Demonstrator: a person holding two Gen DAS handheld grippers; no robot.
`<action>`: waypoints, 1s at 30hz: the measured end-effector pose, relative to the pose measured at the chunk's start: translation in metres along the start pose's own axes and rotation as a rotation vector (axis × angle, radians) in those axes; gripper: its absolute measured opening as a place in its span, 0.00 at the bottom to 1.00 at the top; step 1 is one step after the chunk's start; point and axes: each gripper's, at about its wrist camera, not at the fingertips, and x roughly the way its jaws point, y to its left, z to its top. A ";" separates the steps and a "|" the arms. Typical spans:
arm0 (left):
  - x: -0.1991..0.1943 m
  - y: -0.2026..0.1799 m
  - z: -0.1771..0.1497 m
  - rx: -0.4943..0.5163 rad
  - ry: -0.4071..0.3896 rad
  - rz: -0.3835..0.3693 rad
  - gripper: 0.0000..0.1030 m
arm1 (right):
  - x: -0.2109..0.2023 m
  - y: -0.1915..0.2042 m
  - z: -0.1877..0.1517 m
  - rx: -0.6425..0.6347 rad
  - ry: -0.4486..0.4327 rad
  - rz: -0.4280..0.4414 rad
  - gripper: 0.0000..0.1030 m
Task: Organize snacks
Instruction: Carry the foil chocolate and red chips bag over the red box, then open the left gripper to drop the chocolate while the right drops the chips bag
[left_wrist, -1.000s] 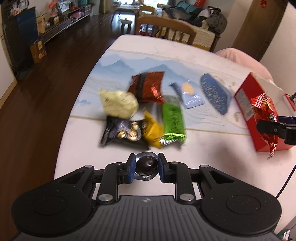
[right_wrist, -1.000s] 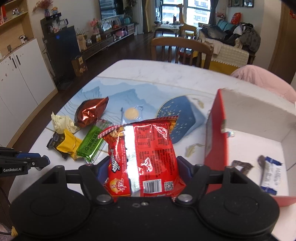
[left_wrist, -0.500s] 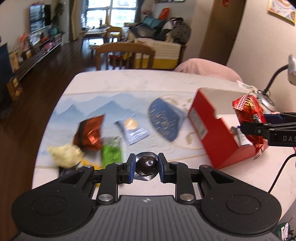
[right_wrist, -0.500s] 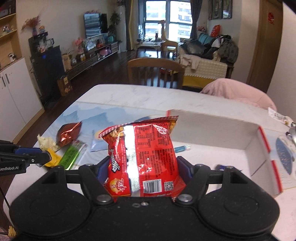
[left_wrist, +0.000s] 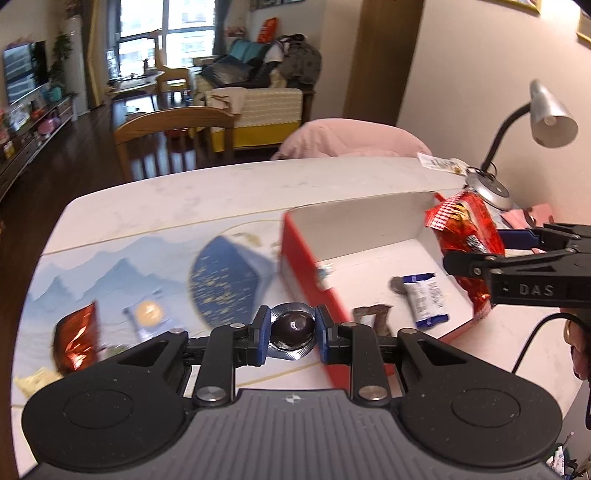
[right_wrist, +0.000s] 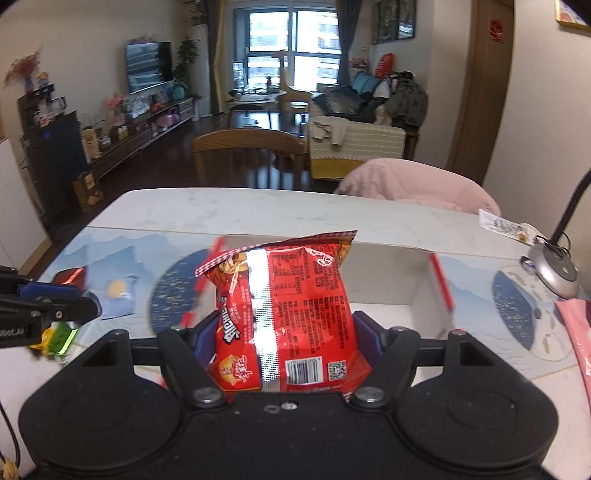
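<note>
My left gripper (left_wrist: 291, 328) is shut on a small dark round sweet (left_wrist: 293, 325) in a silver wrapper, held just in front of the near left corner of the red box (left_wrist: 306, 254). In the box lie a blue-and-white packet (left_wrist: 424, 295) and a dark brown wrapper (left_wrist: 373, 314). My right gripper (right_wrist: 284, 332) is shut on a red snack bag (right_wrist: 288, 295), upright above the box's white inside (right_wrist: 391, 273). In the left wrist view the right gripper (left_wrist: 480, 254) holds that red snack bag (left_wrist: 469, 236) over the box's right end.
Loose snacks lie left of the box: a red-brown foil bag (left_wrist: 77, 336), a pale blue packet (left_wrist: 146, 317) and a green packet (right_wrist: 62, 336). A desk lamp (left_wrist: 546, 118) with its cable stands right of the box. A wooden chair (left_wrist: 173, 125) is at the table's far edge.
Both grippers have swung to the right and risen a little, each keeping its snack. The loose snack pile has slid to the left of both views and the box now fills the middle.
</note>
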 end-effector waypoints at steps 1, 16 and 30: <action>0.005 -0.006 0.003 0.005 0.004 -0.005 0.24 | 0.003 -0.007 0.001 0.008 0.003 -0.005 0.71; 0.085 -0.074 0.043 0.067 0.124 -0.029 0.24 | 0.064 -0.075 -0.005 0.010 0.121 -0.067 0.71; 0.168 -0.088 0.053 0.077 0.285 0.016 0.24 | 0.103 -0.071 -0.028 -0.094 0.249 -0.025 0.71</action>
